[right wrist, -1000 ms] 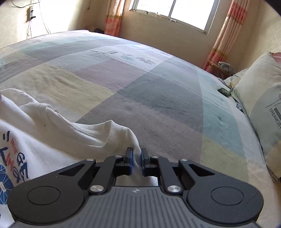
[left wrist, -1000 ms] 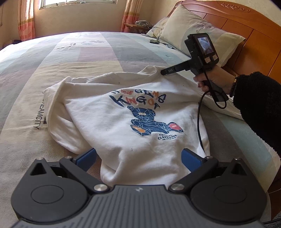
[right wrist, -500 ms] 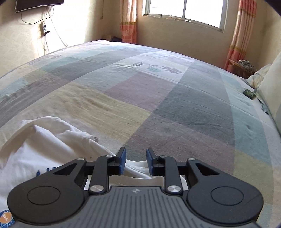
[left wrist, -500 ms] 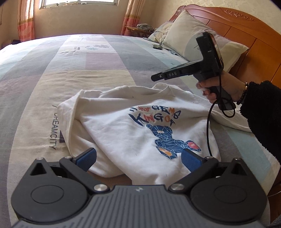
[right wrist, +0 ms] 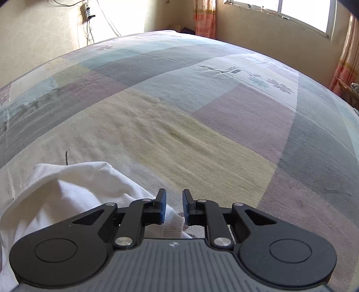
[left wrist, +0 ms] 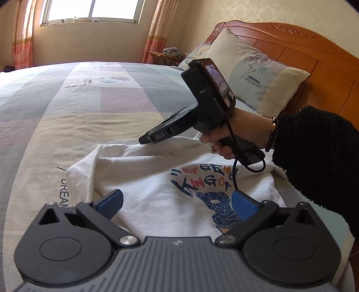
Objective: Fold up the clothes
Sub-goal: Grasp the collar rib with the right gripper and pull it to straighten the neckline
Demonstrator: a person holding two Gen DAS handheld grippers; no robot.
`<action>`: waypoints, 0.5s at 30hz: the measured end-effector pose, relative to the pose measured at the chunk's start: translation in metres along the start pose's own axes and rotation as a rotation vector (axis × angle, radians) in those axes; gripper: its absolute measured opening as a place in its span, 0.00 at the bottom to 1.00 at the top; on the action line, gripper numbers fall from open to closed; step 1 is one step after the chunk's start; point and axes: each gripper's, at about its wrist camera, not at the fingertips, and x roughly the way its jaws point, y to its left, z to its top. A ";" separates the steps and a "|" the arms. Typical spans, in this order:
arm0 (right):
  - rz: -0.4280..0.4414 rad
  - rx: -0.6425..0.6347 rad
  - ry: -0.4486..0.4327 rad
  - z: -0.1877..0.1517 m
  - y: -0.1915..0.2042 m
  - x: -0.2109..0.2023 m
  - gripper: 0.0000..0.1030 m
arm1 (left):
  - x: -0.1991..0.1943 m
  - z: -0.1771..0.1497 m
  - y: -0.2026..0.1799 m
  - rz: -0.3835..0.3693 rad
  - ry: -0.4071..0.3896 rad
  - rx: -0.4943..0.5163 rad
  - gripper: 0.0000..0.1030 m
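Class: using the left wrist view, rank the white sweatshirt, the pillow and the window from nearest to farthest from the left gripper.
1. White sweatshirt: directly beneath the left gripper.
2. Pillow: upper right, against the headboard.
3. Window: top left, beyond the bed.

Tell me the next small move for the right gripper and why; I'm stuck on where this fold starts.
Probably lower the right gripper onto the white sweatshirt's edge and let it close there. Its jaws are closing with a narrow gap showing, and the cloth lies under them rather than pinched between them. The left gripper hangs wide open over the print, holding nothing.
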 end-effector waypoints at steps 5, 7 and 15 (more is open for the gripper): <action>-0.038 -0.144 0.043 -0.022 0.027 0.004 0.21 | -0.002 -0.005 -0.003 -0.013 -0.009 0.028 0.99; -0.075 -0.223 0.044 -0.024 0.037 0.001 0.22 | -0.003 -0.006 -0.004 -0.011 -0.009 0.037 0.99; -0.035 -0.163 0.062 -0.012 0.022 0.014 0.37 | -0.002 -0.009 -0.008 0.011 -0.006 0.072 0.99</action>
